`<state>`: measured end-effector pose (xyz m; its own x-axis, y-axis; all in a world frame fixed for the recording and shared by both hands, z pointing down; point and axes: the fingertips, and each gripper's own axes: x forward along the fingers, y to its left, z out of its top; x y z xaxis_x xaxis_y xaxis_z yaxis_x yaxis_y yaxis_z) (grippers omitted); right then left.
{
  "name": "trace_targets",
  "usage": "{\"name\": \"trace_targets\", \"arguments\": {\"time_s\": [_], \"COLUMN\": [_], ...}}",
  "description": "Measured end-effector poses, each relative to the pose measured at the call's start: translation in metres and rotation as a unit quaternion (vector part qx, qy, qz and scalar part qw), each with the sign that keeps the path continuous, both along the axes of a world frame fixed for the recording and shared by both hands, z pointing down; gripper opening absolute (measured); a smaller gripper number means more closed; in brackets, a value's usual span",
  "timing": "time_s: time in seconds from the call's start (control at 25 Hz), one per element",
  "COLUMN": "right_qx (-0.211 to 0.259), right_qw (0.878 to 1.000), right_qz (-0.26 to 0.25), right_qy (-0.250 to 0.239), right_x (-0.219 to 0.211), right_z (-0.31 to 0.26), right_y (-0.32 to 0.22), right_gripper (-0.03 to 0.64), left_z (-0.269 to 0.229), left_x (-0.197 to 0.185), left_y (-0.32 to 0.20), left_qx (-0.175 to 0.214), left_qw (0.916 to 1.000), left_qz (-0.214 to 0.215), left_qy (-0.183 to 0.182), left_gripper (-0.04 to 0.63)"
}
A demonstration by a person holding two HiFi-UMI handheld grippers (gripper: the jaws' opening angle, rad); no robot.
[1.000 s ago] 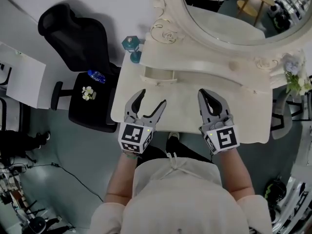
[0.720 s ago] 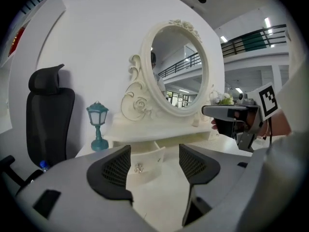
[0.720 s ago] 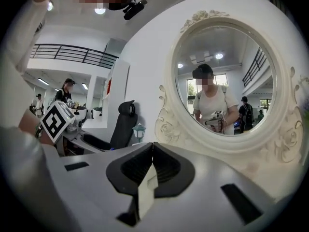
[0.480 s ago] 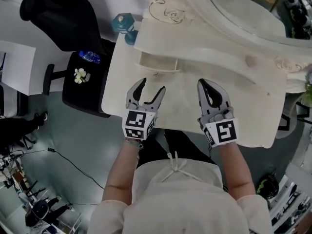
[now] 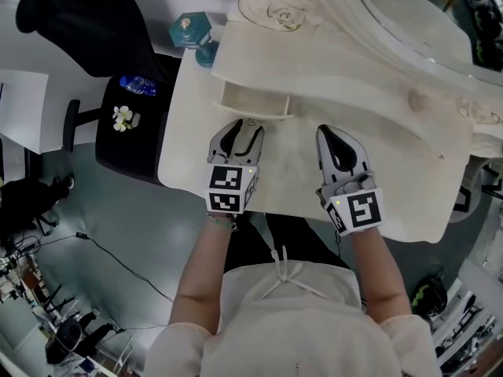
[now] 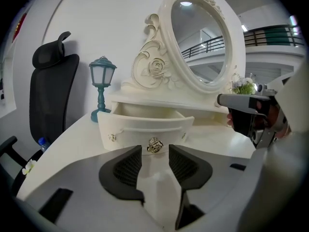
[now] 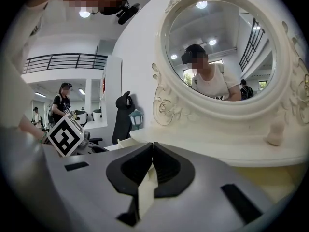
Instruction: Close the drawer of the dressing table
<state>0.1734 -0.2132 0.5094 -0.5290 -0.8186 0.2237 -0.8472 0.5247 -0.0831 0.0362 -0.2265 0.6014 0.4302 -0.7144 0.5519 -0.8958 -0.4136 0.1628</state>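
Note:
The small cream drawer (image 5: 253, 103) stands pulled out from the base under the mirror on the white dressing table (image 5: 393, 187). In the left gripper view its curved front (image 6: 140, 127) carries a gold knob (image 6: 154, 147). My left gripper (image 5: 245, 129) (image 6: 155, 151) sits right before that knob. Its jaws are closing, with a gap still between them, and the knob lies just past the tips, not pressed. My right gripper (image 5: 335, 138) (image 7: 153, 149) hovers over the tabletop to the right of the drawer, shut and holding nothing.
An oval mirror (image 5: 409, 22) (image 6: 200, 42) in a carved frame rises behind the drawer. A teal lamp (image 5: 189, 31) (image 6: 101, 88) stands at the table's left rear corner. A black office chair (image 5: 78, 22) with a bottle (image 5: 135, 85) on its seat is left of the table.
Both grippers have moved forward over the tabletop toward the mirror base. The left one has reached the drawer front and its jaws have narrowed. The right stays shut.

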Motion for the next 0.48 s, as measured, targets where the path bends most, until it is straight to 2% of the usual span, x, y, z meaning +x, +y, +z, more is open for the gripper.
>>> {"name": "trace_targets", "arguments": {"time_s": [0.12,0.2,0.48], "right_qx": [-0.008,-0.012,-0.014], "right_qw": [1.000,1.000,1.000], "right_qz": [0.006,0.011,0.013], "right_qy": [-0.013,-0.019,-0.016], "right_x": [0.001,0.002,0.000], "right_z": [0.002,0.003,0.006], "right_y": [-0.003,-0.005,-0.011], "right_gripper": [0.006,0.006,0.006], "left_z": [0.004,0.006,0.004], "left_x": [0.000,0.000,0.003], "left_y": [-0.002,-0.002,-0.003], "left_qx": [-0.003,0.002,-0.012], "left_qw": [0.9997,0.9994,0.9994], "left_qz": [0.005,0.010,0.025], "left_qy": [-0.023,-0.033,-0.021], "left_gripper": [0.124,0.110,0.106]}}
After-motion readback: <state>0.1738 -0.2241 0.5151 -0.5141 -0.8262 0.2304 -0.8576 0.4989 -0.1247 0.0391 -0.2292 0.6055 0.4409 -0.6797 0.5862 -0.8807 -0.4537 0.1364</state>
